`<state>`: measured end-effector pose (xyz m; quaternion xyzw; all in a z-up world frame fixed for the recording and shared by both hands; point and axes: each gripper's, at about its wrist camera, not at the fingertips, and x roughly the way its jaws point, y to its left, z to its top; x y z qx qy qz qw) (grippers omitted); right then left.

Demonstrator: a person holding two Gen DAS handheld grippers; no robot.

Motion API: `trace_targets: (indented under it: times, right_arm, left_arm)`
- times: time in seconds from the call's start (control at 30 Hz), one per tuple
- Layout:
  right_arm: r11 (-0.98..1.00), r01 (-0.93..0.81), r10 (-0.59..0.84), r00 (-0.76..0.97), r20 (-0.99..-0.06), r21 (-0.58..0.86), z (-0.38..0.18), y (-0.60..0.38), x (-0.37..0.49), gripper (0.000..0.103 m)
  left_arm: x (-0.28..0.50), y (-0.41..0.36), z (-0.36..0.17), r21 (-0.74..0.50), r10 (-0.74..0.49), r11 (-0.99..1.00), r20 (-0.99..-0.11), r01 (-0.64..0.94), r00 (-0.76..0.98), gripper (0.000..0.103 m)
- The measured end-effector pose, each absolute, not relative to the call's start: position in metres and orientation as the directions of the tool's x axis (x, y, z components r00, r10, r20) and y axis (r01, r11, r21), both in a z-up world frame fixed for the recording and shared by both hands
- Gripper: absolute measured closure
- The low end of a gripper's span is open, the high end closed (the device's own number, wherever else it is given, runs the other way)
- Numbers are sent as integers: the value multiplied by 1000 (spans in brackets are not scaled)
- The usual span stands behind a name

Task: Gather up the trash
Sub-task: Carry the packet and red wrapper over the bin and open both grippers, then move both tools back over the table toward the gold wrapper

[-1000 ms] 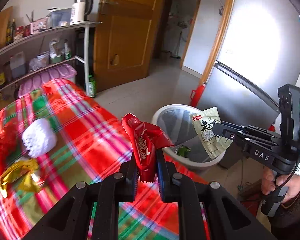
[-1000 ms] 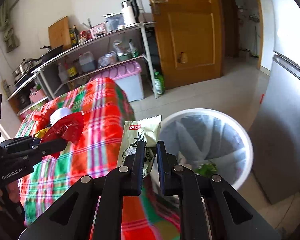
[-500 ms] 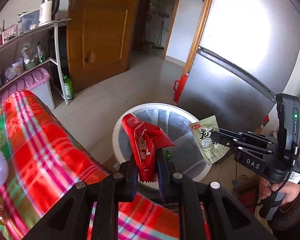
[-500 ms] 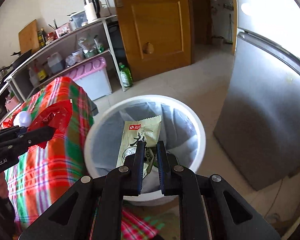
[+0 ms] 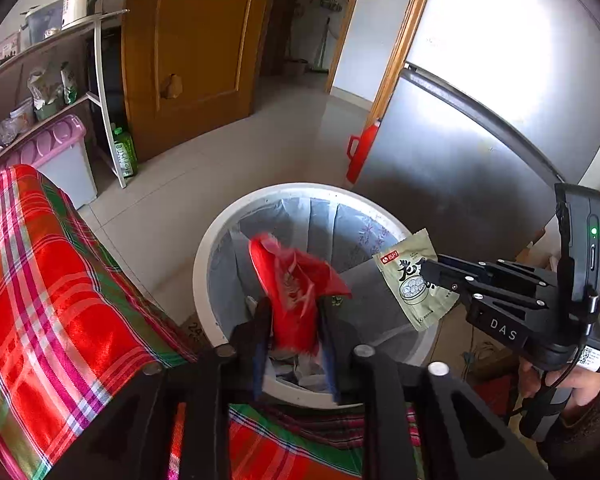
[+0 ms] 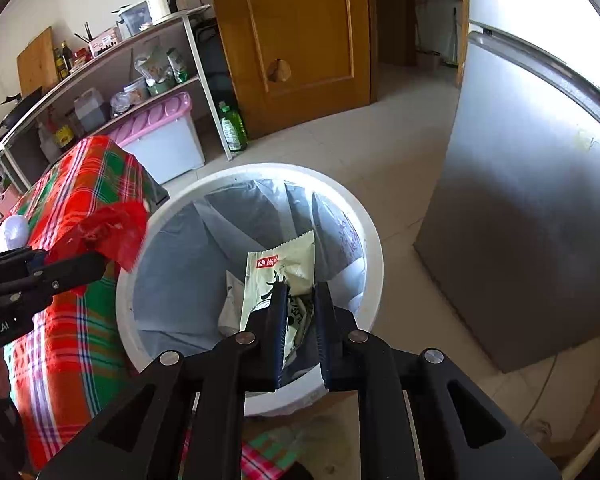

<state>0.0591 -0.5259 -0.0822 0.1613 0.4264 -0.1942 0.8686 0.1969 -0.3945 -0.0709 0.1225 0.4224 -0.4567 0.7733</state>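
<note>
My left gripper [image 5: 294, 308] hangs over the white bin [image 5: 204, 264], its jaws opening. The red wrapper [image 5: 292, 280] sits loose and blurred between them, with small gaps at the pads. My right gripper [image 6: 300, 294] is also above the bin [image 6: 260, 172] with its jaws opening. The pale green snack packet [image 6: 284, 268] leans on the left pad, and a gap shows on its other side. In the left wrist view the right gripper [image 5: 430, 270] is at the right with the packet [image 5: 412, 280] at its tip. The right wrist view has the left gripper [image 6: 96, 264] and red wrapper [image 6: 108, 228] at the left.
The bin has a grey liner and some litter at the bottom. A table under a red plaid cloth [image 5: 60, 280] touches its left side, with a white object [image 6: 12, 232] on it. A steel fridge [image 5: 460, 160] stands right. Shelves [image 6: 160, 80], a pink-lidded box [image 6: 160, 136] and a green bottle [image 6: 232, 128] are behind.
Both grippers have moved from the table edge to above the bin and tipped down. Their jaws, shut on the wrapper and the packet before, now stand apart, and the red wrapper looks blurred.
</note>
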Motion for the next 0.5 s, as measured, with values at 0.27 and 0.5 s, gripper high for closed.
trace_targets:
  times: [0.27,0.5]
  right_arm:
    - [865,487,-205,560,-802,118,-85,-529,55,58]
    - [862,490,-207,574,-792,130,-78,-519,47,58]
  left_arm:
    - [202,-395,-75,-222,-610,556,-763,801,212,62]
    - [201,-387,-69,-227,-621,556,-753,800,218,62]
